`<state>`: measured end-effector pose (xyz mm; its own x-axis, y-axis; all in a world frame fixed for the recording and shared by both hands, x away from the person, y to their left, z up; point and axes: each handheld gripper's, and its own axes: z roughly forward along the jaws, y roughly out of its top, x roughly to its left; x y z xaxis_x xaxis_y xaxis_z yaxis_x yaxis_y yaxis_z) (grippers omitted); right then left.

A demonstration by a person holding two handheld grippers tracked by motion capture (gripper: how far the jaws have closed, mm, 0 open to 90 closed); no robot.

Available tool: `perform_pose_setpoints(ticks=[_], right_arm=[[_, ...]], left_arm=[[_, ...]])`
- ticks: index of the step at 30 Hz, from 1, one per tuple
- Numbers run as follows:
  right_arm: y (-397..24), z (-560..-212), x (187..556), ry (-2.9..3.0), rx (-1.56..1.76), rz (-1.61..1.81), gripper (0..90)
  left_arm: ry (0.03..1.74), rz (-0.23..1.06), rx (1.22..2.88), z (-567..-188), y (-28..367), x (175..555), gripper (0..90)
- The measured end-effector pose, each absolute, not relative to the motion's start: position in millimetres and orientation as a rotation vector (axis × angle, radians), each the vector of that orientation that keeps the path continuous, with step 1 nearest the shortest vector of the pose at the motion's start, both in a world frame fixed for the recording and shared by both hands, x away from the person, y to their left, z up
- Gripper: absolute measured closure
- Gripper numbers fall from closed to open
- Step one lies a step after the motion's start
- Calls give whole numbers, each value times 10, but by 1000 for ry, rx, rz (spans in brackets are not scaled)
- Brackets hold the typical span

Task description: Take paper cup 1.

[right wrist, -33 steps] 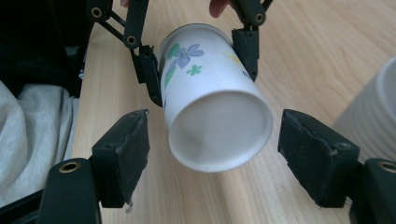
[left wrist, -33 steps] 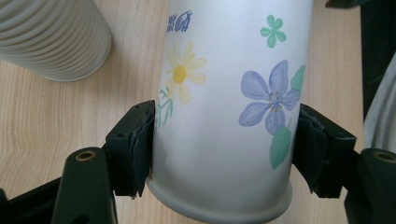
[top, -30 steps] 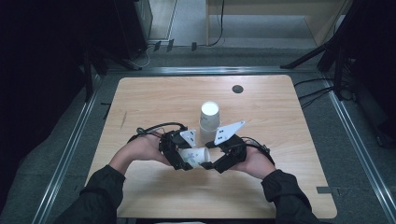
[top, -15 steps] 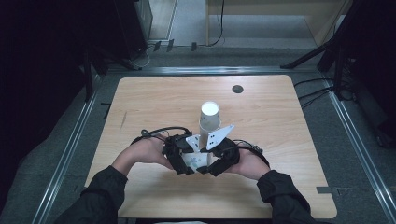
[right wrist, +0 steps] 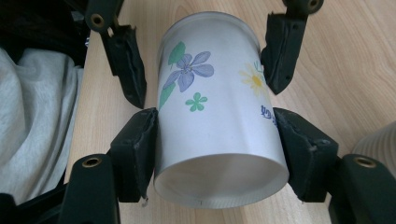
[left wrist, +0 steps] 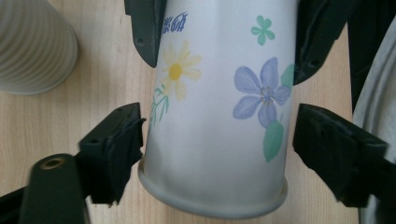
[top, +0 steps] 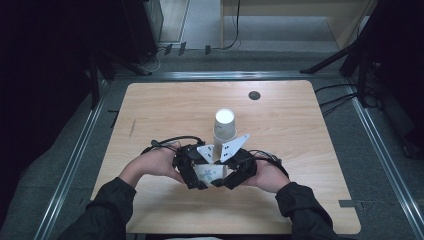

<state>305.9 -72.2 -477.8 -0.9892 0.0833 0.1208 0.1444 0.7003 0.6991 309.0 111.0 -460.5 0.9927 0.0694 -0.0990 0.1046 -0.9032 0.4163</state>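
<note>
A white paper cup with printed flowers (top: 210, 172) is held off the table between both grippers, near the front edge. My right gripper (right wrist: 217, 151) has just been closing and is shut on the flowered cup (right wrist: 219, 116) near its open rim, both pads pressed to its sides. My left gripper (left wrist: 217, 151) has just been opening. Its jaws stand on either side of the flowered cup (left wrist: 215, 116) near the base, with a gap at the right pad. In the high view, the left gripper (top: 199, 176) and right gripper (top: 224, 177) meet tip to tip.
A ribbed white cup (top: 224, 129) stands upside down on the wooden table (top: 150, 110), just beyond the grippers. A dark round grommet (top: 254, 95) sits near the far edge. Light grey cloth (right wrist: 32, 121) lies at the left of the right gripper view.
The two hands have drawn closer together around the flowered cup. The right jaws have closed on it and the left jaws have spread away from it.
</note>
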Motion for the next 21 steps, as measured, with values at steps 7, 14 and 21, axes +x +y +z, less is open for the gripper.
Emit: perform_pose_setpoints(ticks=[7,14,21], right_arm=[[-874,-4658,3088,-2789,-229,-1273,349],[-996,-4558,3087,-2748,-247,-1368,349],[-1070,-4494,3083,-2690,-244,-1443,348]], left_arm=[[157,-85,2603,-4512,1235,3144,132],[208,-104,2480,-4491,1377,3124,132],[231,-114,2365,-4467,1464,3081,132]])
